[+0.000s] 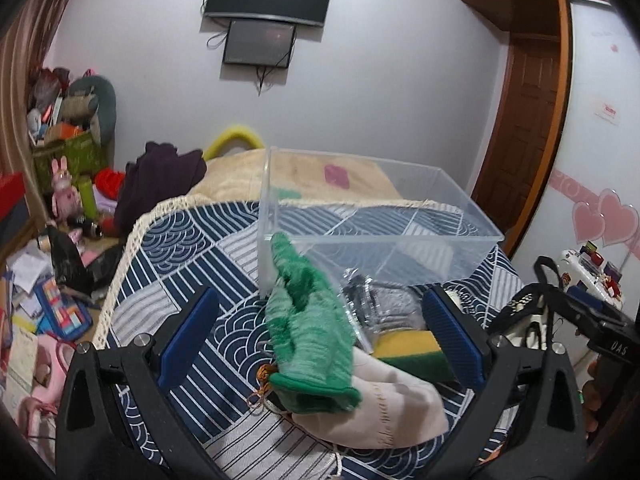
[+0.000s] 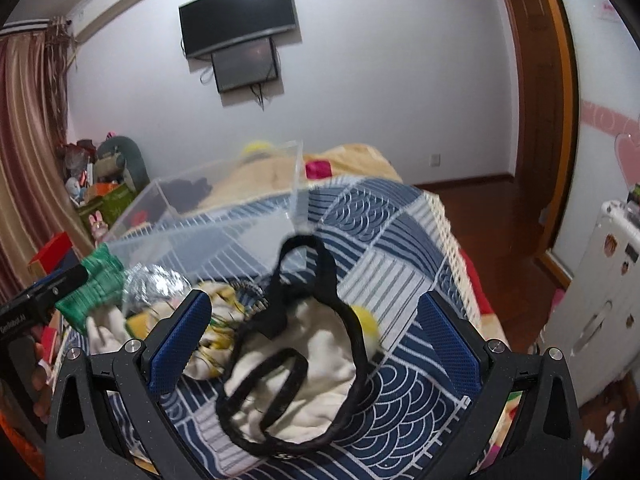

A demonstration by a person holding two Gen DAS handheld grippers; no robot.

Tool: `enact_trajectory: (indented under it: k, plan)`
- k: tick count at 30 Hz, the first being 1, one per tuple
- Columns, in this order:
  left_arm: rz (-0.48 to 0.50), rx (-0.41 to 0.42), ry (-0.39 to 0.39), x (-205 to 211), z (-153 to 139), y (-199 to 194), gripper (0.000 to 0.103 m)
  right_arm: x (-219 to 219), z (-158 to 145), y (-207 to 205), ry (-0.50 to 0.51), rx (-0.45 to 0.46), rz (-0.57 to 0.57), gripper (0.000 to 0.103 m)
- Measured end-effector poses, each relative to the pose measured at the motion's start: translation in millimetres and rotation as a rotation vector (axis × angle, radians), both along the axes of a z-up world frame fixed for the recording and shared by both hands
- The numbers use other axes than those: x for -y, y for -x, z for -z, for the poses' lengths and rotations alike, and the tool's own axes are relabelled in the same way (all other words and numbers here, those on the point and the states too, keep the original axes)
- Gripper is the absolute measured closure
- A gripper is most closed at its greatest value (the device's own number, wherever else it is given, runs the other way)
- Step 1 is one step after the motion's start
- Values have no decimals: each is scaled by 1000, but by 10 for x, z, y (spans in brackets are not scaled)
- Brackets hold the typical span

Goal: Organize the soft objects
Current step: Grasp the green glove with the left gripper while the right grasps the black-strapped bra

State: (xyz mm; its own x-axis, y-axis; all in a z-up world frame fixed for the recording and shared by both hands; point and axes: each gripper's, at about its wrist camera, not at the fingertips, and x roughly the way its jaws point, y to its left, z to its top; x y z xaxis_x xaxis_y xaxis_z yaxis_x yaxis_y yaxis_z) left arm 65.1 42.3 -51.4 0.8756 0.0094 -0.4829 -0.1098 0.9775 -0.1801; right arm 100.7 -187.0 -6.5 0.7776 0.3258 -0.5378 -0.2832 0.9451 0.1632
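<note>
Between wide left jaws, green glove [image 1: 310, 328]

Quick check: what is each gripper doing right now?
Left gripper: open, holding nothing, green glove between its fingers.
Right gripper: open, holding nothing, above the tote bag.

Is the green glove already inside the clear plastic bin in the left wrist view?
No. The green glove lies on the bedspread in front of the clear bin.
</note>
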Motion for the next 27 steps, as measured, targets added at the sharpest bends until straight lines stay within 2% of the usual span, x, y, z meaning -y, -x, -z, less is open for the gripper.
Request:
enact_trajectory:
  k: [2,3,5,6,8,10,12,14,15,17,20,27]
  plan:
    - [2,-10,1,-25,64,-29,19,5,71,-34,5,-24,0,4]
    - [5,-19,1,-32,71,-30,22,17,99,-38,2,-36,-2,6]
    - [17,-31,6,-34,117,-59,28,35,137,-60,-5,-59,-9,18]
    - [19,-33,5,-33,143,-65,31,36,146,-65,-8,-67,-11,21]
    - [29,-38,0,-19,164,-73,47,43,159,-72,-13,-79,-16,33]
    - [45,-51,-11,9,194,-84,54,26,153,-69,-15,-83,-27,45]
    - [51,-52,-14,13,206,-85,64,11,147,-61,-8,-78,-32,50]
    - [55,-47,-11,-1,202,-69,76,4,142,-42,8,-63,-26,66]
    - [54,-41,-8,-11,194,-58,79,7,137,-36,11,-58,-23,70]
    - [53,-28,-1,-33,173,-39,82,23,111,-40,5,-51,-15,86]
    - [44,-2,-9,-53,107,33,84,42,73,-29,-5,-38,-10,91]
    - [33,83,-43,-51,-127,196,85,-1,-78,38,-25,17,-26,94]
